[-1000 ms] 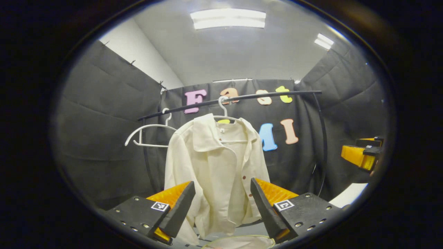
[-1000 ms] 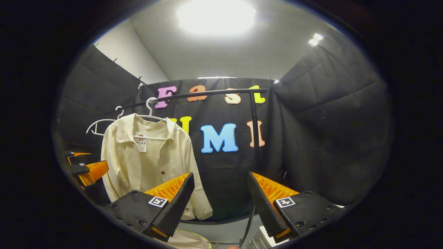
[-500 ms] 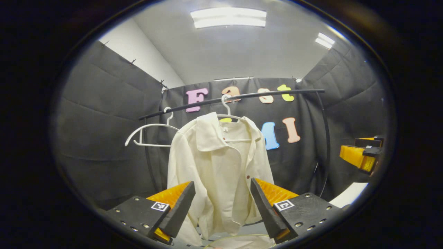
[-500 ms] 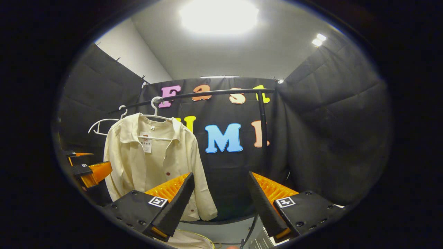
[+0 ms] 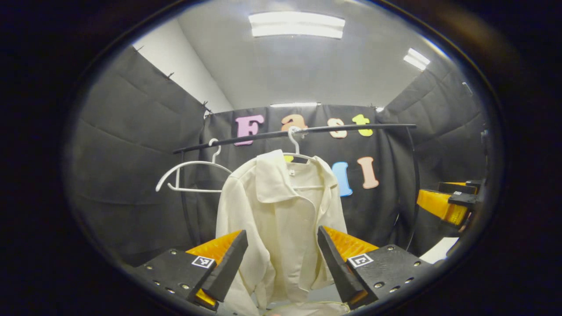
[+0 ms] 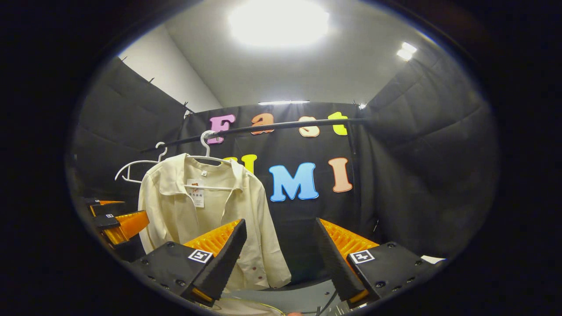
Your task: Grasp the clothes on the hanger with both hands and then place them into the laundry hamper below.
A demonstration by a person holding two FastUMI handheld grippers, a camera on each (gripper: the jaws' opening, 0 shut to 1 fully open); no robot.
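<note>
Cream cloth, a collared shirt (image 5: 281,219), hangs open-fronted on a white hanger (image 5: 295,142) hooked over the black rail (image 5: 307,130) near the rail's middle. In the left gripper view the left gripper (image 5: 282,263) is spread wide, its jaws released and holding nothing; the shirt's lower front shows in the gap between them, farther off and untouched. A second, bare white hanger (image 5: 189,173) hangs on the rail toward its left end. Just under the shirt's hem, at the bottom edge of that view, a pale rim of the laundry hamper (image 5: 307,307) peeks up.

In the right gripper view the right gripper (image 6: 281,263) is likewise wide open and grips nothing; between its jaws lies black wall cloth, with the shirt (image 6: 206,219) off to the left behind its left finger (image 6: 224,254). The other gripper shows at the left edge of this view, beside the shirt's sleeve, and the right one shows at the right edge of the left gripper view, well apart from the shirt.

Against half a second ago, both jaw spreads are unchanged. The shirt and rail sit slightly lower and more to the right in each view, and the shirt looks a little larger. In the left gripper view the far gripper has dropped a little lower at the right edge.
</note>
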